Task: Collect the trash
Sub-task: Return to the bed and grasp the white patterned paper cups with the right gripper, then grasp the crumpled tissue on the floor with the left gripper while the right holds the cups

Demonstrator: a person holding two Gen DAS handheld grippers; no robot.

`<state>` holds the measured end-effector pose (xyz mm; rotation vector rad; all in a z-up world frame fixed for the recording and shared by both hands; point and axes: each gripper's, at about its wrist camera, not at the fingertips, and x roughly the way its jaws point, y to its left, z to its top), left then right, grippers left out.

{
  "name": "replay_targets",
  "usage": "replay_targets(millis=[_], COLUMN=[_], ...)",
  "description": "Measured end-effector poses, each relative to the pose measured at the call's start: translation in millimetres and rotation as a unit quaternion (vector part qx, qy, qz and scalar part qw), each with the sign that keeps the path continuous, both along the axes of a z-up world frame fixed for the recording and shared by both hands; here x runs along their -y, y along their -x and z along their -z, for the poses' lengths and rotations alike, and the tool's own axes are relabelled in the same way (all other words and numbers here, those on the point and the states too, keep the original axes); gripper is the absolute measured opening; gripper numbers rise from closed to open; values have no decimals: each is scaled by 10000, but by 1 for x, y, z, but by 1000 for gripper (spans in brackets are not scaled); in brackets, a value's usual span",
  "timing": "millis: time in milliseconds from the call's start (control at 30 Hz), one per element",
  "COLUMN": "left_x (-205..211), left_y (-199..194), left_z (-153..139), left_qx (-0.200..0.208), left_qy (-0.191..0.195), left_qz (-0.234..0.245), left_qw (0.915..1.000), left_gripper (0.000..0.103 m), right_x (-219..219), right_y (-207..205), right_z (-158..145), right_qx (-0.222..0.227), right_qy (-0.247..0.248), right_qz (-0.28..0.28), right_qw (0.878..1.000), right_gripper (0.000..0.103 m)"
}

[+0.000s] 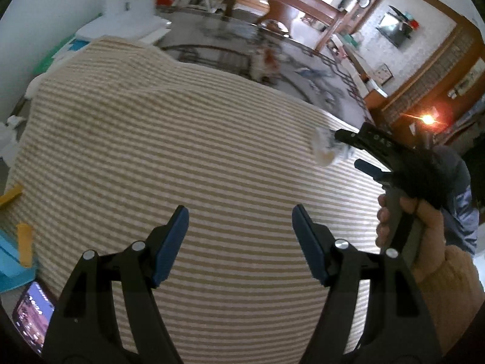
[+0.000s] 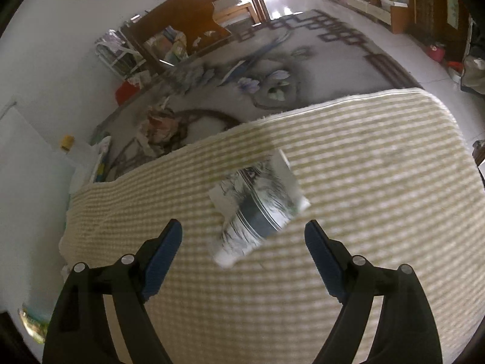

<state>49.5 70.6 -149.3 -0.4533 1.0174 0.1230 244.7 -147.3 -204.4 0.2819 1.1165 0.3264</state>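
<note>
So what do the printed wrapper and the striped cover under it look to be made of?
Printed wrapper: probably thin paper or plastic film, white with dark print; its flat shape and creased edges suggest this, but blur leaves it open. Striped cover: woven or knitted cloth, matte, with a ribbed tan-and-white texture and a soft, fuzzy edge.

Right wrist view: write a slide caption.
Open right claw above a white, dark-patterned paper packet on the beige striped blanket.

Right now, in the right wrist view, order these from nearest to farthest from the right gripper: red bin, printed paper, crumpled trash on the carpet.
1. Printed paper: just ahead of the open right gripper, over the striped cloth.
2. Crumpled trash: on the carpet past the cloth's far edge, left.
3. Red bin: farther left, by the wall.
</note>
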Motion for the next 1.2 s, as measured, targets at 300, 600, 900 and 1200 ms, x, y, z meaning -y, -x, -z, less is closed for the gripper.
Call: replay_targets(millis=[300,600,900,1200], left_x=[-24,-22,-49,-39], left_y=[7,-12,-83,-216], left_z=[5,9,-9,4], left_qx=[-19,-15,365,344], left_qy=[70,237,120,-206], left_qz=[-152,-21,-95,283], left_qw=[9999,9997,9992,9988], left_gripper=[68,68,68,74], right_x=[-19,1,27,58], right_y=[-17,11,91,133], right_z=[21,-4,-30,-21], right_qx=[-303,-144,185,-47], right_qy=[307,-15,185,247], right_qz=[-159,-470,-802,-312], right_qw=[9989,9988,9964,9992], right_gripper=[39,24,24,24])
